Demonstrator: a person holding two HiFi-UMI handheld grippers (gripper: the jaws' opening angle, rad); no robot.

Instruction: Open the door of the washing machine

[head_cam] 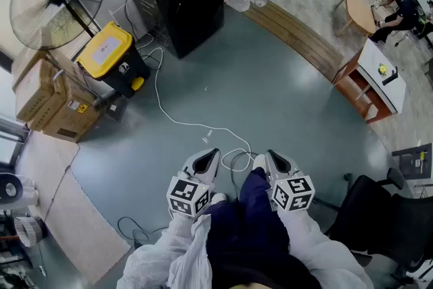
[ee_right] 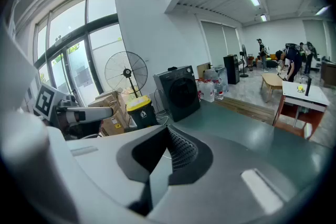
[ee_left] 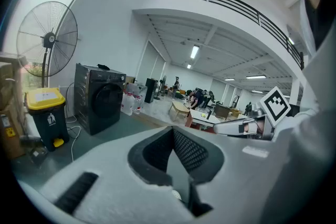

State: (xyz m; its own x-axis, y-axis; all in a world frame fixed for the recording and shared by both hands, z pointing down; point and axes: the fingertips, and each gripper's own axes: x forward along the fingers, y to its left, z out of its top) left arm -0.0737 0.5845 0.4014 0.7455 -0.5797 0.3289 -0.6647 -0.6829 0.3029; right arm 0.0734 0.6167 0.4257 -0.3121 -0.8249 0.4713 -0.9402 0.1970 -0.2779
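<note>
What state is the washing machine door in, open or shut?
Shut. The round door sits flush in the front of the washing machine, with no gap showing.

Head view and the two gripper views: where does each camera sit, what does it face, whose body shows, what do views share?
Head view: on the head, steeply down at the floor; left gripper, right gripper, sleeves, legs show.
Left gripper view: on that gripper, along shut jaws toward the washing machine; right gripper at right.
Right gripper view: likewise, along shut jaws; left gripper at left.
All share: washing machine, yellow-lidded bin, fan.
</note>
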